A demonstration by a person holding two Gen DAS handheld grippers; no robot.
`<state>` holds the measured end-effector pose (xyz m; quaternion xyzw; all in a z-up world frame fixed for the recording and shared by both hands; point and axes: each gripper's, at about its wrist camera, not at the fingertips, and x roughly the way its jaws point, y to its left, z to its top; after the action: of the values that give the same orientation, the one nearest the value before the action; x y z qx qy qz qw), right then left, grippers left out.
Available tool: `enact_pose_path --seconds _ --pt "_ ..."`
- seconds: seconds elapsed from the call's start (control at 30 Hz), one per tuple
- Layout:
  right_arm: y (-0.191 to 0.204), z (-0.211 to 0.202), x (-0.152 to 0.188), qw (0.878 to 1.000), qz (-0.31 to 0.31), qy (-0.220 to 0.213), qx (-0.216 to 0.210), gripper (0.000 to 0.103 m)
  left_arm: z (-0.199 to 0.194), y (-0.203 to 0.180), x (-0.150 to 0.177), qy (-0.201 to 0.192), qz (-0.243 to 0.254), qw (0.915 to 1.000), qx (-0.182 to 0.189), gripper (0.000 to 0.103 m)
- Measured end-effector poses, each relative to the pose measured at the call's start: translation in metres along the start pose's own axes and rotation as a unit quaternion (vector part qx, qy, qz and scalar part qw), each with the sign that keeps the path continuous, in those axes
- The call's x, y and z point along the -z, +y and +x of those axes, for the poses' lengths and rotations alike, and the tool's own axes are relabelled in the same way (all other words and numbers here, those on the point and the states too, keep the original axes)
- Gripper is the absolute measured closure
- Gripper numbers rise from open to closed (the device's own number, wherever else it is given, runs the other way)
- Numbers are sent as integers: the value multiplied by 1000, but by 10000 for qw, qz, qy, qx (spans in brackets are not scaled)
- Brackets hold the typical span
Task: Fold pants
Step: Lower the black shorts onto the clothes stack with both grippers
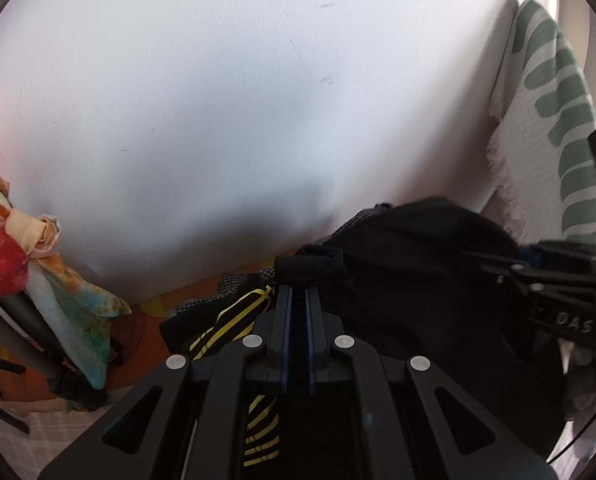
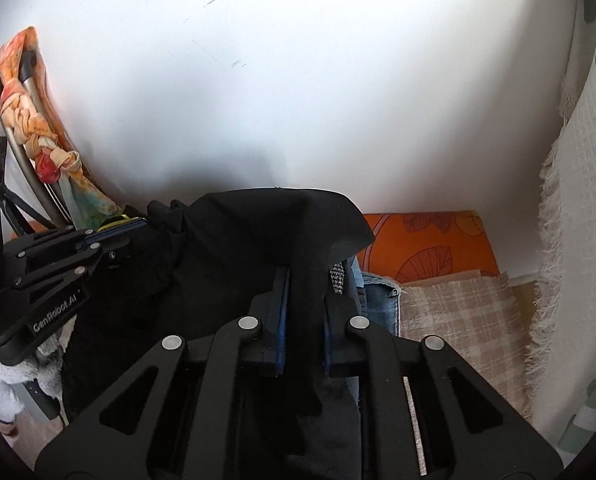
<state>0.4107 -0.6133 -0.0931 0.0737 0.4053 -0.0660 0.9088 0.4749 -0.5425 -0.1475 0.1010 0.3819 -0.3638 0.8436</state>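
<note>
The black pants (image 1: 410, 280) hang lifted between both grippers, in front of a white wall. My left gripper (image 1: 298, 292) is shut on a bunched edge of the black pants; yellow stripes (image 1: 234, 316) show on dark cloth just left of it. My right gripper (image 2: 304, 280) is shut on another part of the black pants (image 2: 258, 240), with cloth draped over and between its fingers. The right gripper (image 1: 546, 280) shows at the right edge of the left wrist view. The left gripper (image 2: 110, 236) shows at the left of the right wrist view.
A multicoloured knotted scarf (image 1: 38, 248) hangs on a metal stand (image 2: 26, 140) at left. A white and green towel (image 1: 554, 120) hangs at right. Below lie an orange patterned cushion (image 2: 430, 244), blue jeans (image 2: 378, 300), a beige checked cloth (image 2: 458, 320) and houndstooth fabric (image 1: 238, 284).
</note>
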Motion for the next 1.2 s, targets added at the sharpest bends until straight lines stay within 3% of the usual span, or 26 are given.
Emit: enact_pose_path --seconds 0.03,0.07,0.17,0.23,0.27,0.3,0.37,0.43,0.5,0.6,0.73,0.8,0.87,0.93,0.97,1.0,1.07,1.2 --pt "2 -1 0 10000 -17 -22 61 91 -2 4 2 -117 -58 9997 192 102" --pt "1 -1 0 9999 16 -25 97 92 -2 6 4 -159 -57 9997 158 103" --pt "3 -5 -3 9995 -64 -12 313 92 -6 17 11 -258 -116 9993 -249 103" --pt "5 -10 -6 9984 -123 36 560 74 -14 22 16 -326 -102 9991 -249 103" --pt "6 -16 -8 9972 -119 -29 731 56 -18 23 19 -324 -77 9991 -269 103" --pt "8 -25 -9 9959 -138 -182 877 46 -23 23 22 -323 -26 9991 -265 103" --pt "17 -43 -12 9949 -228 -444 874 44 -28 22 27 -286 137 9988 -362 103" --pt "28 -54 -17 9977 -210 -495 419 44 -37 25 33 -265 108 9991 -312 103" --pt "41 -50 -24 9993 -167 -267 -179 44 -49 30 38 -274 37 9994 -193 103" --pt "64 -29 -32 9975 -143 145 -677 44 -60 33 47 -214 -101 9997 92 103" --pt "85 8 -37 9973 -28 527 -514 44 -73 30 68 -100 -70 9988 476 103" --pt "89 23 -40 9975 10 625 -317 44 -75 36 80 129 -212 9962 840 103" --pt "85 39 -41 9975 -57 704 4 44 -73 40 88 285 -308 9944 968 103" --pt "84 45 -39 9969 -34 781 73 54 -72 41 95 339 -427 9922 1118 103" --pt "82 45 -39 9967 17 806 39 78 -73 44 98 347 -490 9907 1223 103" --pt "80 44 -39 9965 104 829 -82 87 -73 46 101 386 -589 9876 1406 103" --pt "77 36 -39 9969 210 731 -217 88 -76 48 105 410 -730 9811 1743 103" --pt "83 15 -44 9942 376 399 -928 88 -90 47 109 343 -632 9804 1832 103"
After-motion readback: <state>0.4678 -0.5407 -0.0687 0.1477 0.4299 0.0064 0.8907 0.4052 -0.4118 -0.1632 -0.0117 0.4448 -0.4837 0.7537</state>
